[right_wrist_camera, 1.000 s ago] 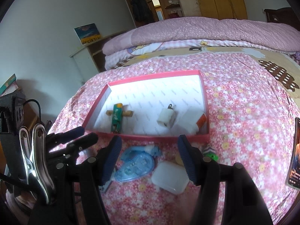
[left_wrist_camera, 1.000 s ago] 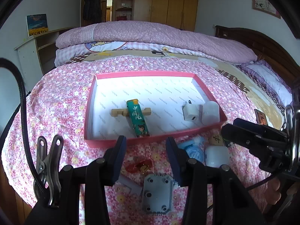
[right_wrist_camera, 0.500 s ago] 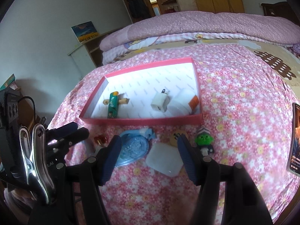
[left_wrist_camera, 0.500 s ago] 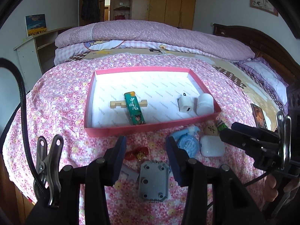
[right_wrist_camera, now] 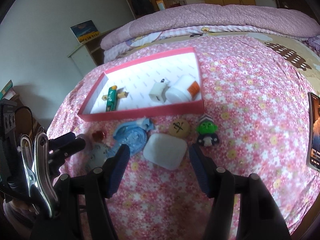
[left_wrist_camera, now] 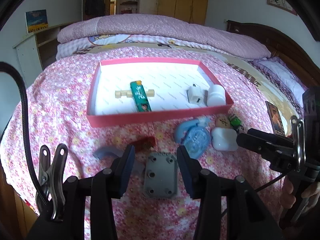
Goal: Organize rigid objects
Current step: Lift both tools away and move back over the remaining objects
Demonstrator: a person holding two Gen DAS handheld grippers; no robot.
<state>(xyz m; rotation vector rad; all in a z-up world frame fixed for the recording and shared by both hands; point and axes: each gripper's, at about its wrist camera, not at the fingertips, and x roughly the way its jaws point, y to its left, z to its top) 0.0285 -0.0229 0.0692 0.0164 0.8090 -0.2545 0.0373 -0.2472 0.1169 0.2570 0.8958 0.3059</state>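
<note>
A pink box (left_wrist_camera: 140, 118) (right_wrist_camera: 140, 114) on the flowered bedspread holds a green lighter (left_wrist_camera: 141, 97) lying on a wooden puzzle piece (left_wrist_camera: 120, 94), a white charger (left_wrist_camera: 194, 98) and a white jar (left_wrist_camera: 216, 96). In front of it lie a grey plate (left_wrist_camera: 161, 176), a red trinket (left_wrist_camera: 146, 142), a blue tape dispenser (left_wrist_camera: 195, 138), a white case (left_wrist_camera: 224, 140) (right_wrist_camera: 165, 153), a wooden chess disc (right_wrist_camera: 179, 129) and a green figure (right_wrist_camera: 207, 133). My left gripper (left_wrist_camera: 156, 160) is open, its fingers either side of the grey plate. My right gripper (right_wrist_camera: 158, 156) is open around the white case.
A picture card (right_wrist_camera: 315, 132) lies at the right on the bedspread. Folded quilts (left_wrist_camera: 160, 30) lie behind the box. A white shelf (left_wrist_camera: 30, 46) stands at the left and a dark headboard (left_wrist_camera: 280, 42) at the right. The bed edge is close below my grippers.
Both grippers have pulled back from the box and now stand open over the loose objects in front of it. Nothing has been picked up.
</note>
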